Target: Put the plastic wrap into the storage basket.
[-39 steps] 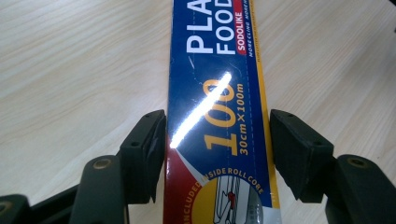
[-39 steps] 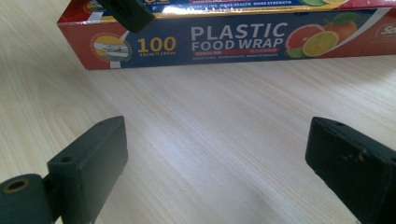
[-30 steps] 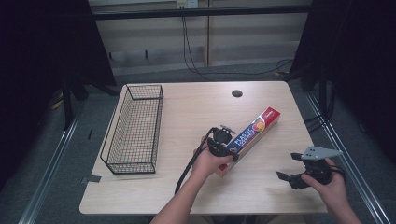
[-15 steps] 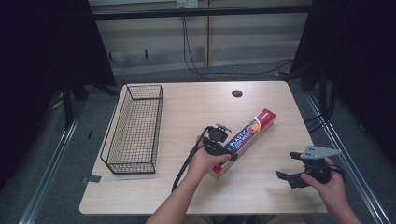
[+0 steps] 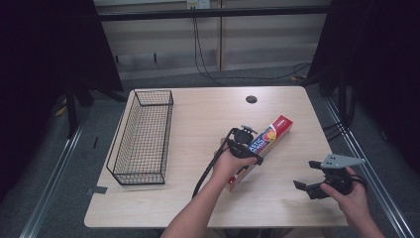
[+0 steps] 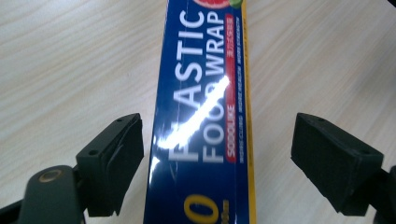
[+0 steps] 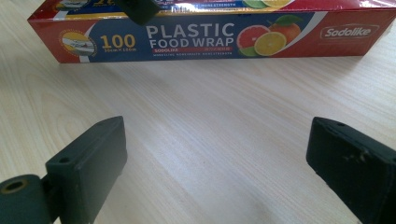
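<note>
Hands enter from the bottom edge of the high view. At lower right, the right gripper (image 5: 317,181) rests on the wooden table (image 5: 198,114), jaws spread wide and empty. Just left of centre, the left gripper (image 5: 246,144) hangs over a long plastic wrap box (image 5: 270,138), jaws spread either side of it, neither touching. The box lies diagonally on the table. At centre left stands a black wire basket (image 5: 143,136).

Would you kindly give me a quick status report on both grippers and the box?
Left gripper open, jaws either side of the wrap box, not clamped. Right gripper open over bare table, box beyond. Basket far left, nothing in the way.
</note>
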Motion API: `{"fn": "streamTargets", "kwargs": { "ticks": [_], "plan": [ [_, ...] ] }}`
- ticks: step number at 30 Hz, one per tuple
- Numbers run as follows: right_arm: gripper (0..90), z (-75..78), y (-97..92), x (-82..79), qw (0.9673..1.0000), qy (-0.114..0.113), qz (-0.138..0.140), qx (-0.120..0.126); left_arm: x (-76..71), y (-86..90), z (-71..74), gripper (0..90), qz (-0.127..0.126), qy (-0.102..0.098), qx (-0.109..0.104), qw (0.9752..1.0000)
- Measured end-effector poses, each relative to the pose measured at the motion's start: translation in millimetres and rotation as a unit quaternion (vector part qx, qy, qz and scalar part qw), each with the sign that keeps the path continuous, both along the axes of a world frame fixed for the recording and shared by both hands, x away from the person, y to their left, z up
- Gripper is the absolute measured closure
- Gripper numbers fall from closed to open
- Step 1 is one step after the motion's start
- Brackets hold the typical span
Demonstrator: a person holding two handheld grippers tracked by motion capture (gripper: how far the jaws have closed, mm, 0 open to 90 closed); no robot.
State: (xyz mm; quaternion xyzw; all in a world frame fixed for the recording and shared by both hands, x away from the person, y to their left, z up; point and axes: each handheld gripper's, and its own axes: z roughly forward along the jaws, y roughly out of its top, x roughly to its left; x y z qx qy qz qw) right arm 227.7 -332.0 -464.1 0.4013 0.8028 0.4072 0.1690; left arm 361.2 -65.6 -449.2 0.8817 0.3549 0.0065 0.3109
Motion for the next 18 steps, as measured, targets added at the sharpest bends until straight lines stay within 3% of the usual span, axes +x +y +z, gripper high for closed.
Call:
{"fn": "streamTargets", "kwargs": {
  "ticks": [9,12,18],
  "plan": [
    [4.8,0.2,0.3,0.6,1.0,-0.002,0.002,0.002,11.7,-8.4,-9.4,17.8,0.02,0.005,-0.003,0.9998],
    [4.8,0.1,0.3,0.6,1.0,-0.001,0.003,0.002,14.7,-10.3,-11.5,17.8,0.028,0.011,-0.016,0.9994],
    [4.7,-0.1,0.5,0.4,1.0,-0.001,0.003,0.003,16.9,-15.6,-12.3,19.0,0.026,0.005,-0.009,0.9996]
  ]
}}
